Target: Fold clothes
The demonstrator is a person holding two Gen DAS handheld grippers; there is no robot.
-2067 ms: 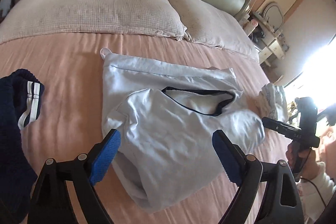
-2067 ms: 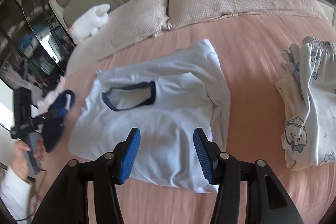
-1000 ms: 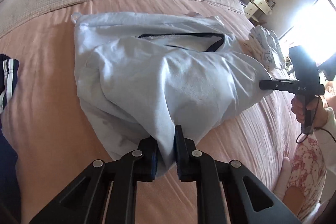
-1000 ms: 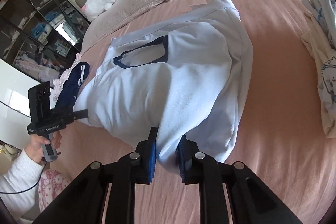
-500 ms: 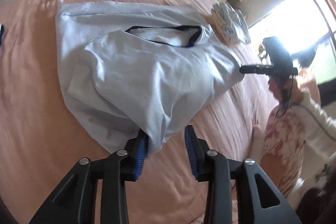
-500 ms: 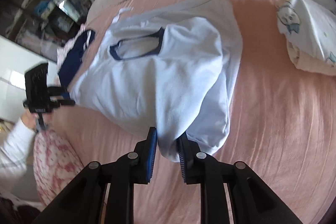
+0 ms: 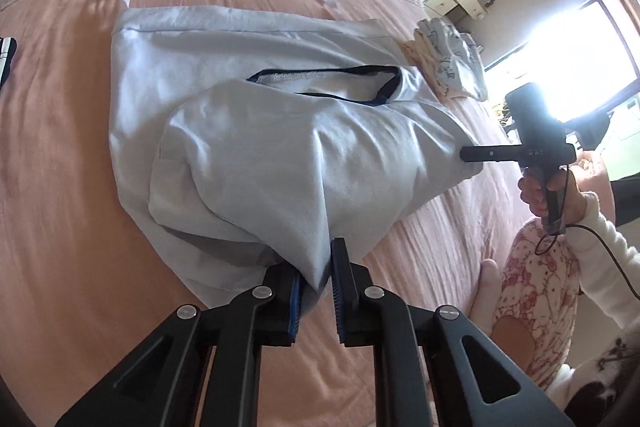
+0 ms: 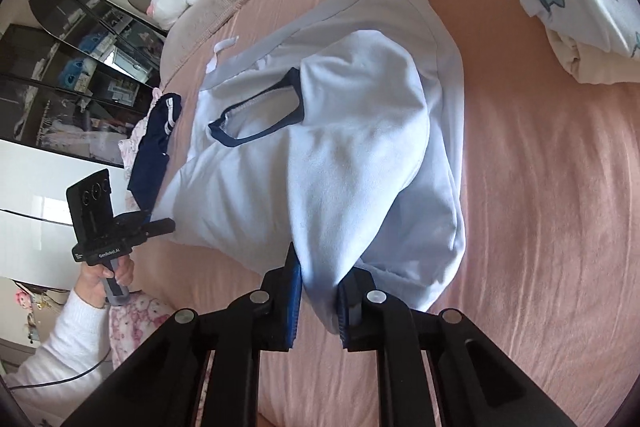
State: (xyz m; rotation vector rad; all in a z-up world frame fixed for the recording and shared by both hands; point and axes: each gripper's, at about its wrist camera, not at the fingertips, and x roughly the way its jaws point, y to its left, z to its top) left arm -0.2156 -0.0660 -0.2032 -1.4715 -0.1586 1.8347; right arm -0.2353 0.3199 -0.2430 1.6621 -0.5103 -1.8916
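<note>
The pale blue shirt (image 7: 280, 155) with a dark-trimmed neckline lies half folded on the pink bed (image 7: 60, 187), its near edge lifted off the sheet. The left gripper (image 7: 316, 291) has just been closing its fingers, and they pinch one bunched corner of the fabric. The right gripper (image 8: 318, 301), its fingers likewise just closing, clamps the other corner. Beyond the right fingers a folded printed garment (image 8: 580, 7) lies well apart; left of them, dark navy clothing (image 8: 154, 147).
</note>
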